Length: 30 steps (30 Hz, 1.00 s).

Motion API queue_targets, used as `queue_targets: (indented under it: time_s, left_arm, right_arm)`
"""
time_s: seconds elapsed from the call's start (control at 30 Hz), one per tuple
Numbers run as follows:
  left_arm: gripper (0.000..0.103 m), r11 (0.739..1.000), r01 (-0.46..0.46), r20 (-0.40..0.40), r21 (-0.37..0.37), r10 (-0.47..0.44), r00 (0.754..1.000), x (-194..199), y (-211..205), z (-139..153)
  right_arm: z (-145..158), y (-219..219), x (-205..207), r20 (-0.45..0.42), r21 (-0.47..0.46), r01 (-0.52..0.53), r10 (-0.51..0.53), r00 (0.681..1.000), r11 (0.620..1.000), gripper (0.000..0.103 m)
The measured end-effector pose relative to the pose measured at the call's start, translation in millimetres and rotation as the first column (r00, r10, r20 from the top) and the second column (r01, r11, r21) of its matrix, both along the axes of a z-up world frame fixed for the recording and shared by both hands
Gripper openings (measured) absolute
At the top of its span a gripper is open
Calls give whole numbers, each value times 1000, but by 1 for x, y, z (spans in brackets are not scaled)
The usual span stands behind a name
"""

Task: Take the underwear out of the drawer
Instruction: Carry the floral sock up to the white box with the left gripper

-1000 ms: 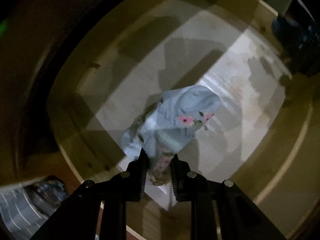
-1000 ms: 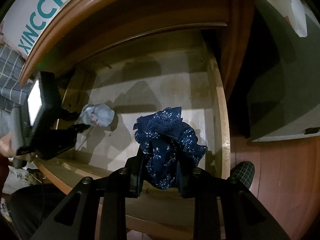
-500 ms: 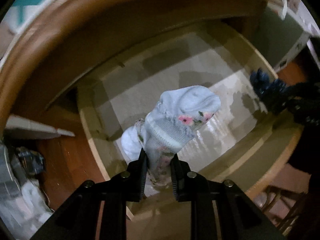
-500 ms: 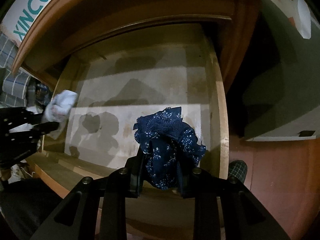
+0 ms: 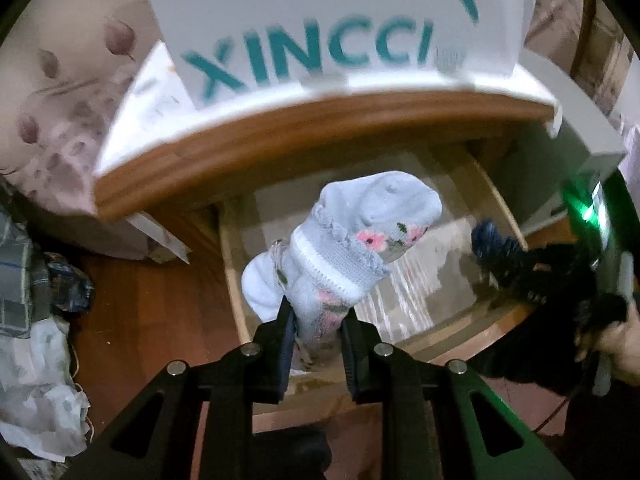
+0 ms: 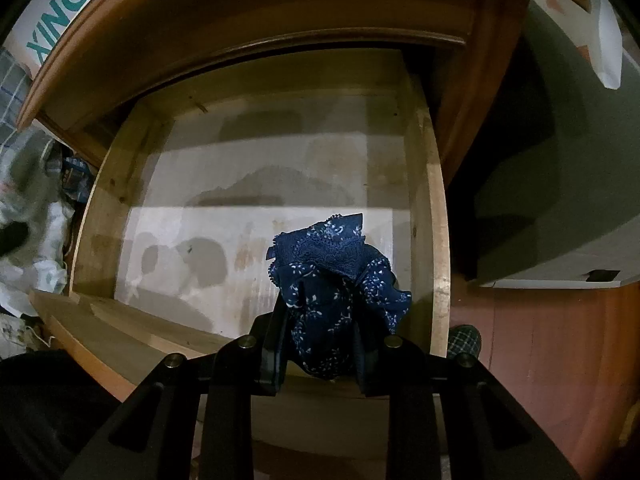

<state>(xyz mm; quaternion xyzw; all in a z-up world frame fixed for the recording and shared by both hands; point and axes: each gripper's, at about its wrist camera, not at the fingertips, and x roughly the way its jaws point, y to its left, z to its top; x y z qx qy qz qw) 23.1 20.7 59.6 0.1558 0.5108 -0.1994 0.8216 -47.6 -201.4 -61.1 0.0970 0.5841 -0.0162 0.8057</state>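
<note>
The left gripper (image 5: 316,322) is clenched on pale blue underwear (image 5: 352,240) with pink flowers, held up in front of the open drawer (image 5: 234,280), under a white box (image 5: 320,28) marked XINCCI. To the right, the right gripper (image 6: 320,338) grips navy lace underwear (image 6: 336,276), bunched between its fingers above the drawer's front right corner (image 6: 436,280).
</note>
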Motion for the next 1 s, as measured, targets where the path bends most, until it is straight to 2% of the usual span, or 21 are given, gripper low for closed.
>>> queue_targets:
  time_s: [0.3, 0.43, 0.6, 0.77, 1.0]
  left_arm:
    - [21, 995, -52, 118, -88, 62, 991, -6, 17, 88]
    - [21, 991, -77, 163, -114, 95, 982, 6, 19, 130]
    - [21, 982, -100, 207, -158, 132, 969, 27, 15, 169]
    - [21, 978, -125, 244, -166, 164, 956, 49, 2, 195]
    - [21, 975, -148, 238, -163, 184, 954, 87, -22, 209]
  right_arm:
    - [1, -3, -2, 6, 15, 2, -2, 1000, 1000, 24]
    - [1, -4, -2, 6, 18, 5, -5, 1000, 1000, 24]
    - [2, -4, -2, 4, 18, 4, -4, 1000, 1000, 24]
    - [1, -4, -1, 2, 23, 4, -4, 1000, 1000, 24]
    - [3, -5, -2, 7, 27, 9, -9, 1000, 1000, 24]
